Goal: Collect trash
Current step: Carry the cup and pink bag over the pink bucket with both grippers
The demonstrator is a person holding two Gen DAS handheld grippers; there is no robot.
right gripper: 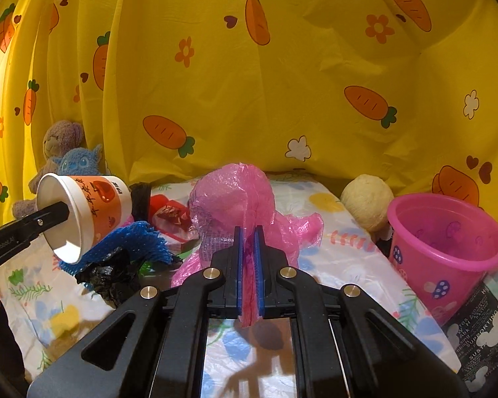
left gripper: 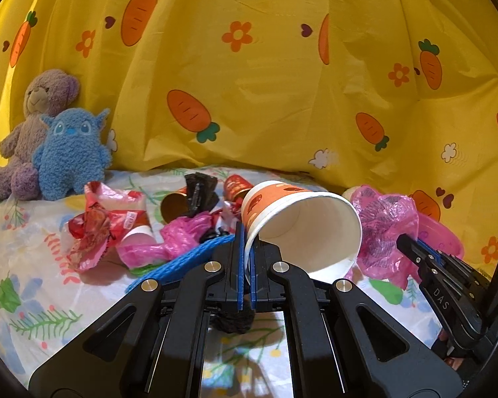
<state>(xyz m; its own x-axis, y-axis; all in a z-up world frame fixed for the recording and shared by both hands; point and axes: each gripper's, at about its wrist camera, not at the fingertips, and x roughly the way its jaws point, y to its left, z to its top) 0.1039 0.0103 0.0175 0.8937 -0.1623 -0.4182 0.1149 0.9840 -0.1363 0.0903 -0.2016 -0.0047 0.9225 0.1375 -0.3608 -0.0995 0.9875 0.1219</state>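
Note:
My left gripper [left gripper: 247,232] is shut on the rim of an orange and white paper cup [left gripper: 302,225], held tilted with its mouth toward the camera. The same cup [right gripper: 83,212] shows at the left of the right wrist view, with the left gripper [right gripper: 66,212] clamped on its rim. My right gripper [right gripper: 248,232] is shut on a crumpled pink plastic bag [right gripper: 232,199], lifted off the cloth. In the left wrist view that pink bag [left gripper: 385,229] hangs from the right gripper [left gripper: 405,240] at the right.
A pink bucket [right gripper: 448,242] stands at the right beside a cream plush ball [right gripper: 368,199]. Red wrappers [left gripper: 99,229], a black bag [left gripper: 199,192], blue netting [right gripper: 139,242] and more pink plastic [left gripper: 172,238] litter the floral cloth [left gripper: 33,282]. Two plush toys [left gripper: 49,139] sit against the yellow carrot curtain [left gripper: 282,83].

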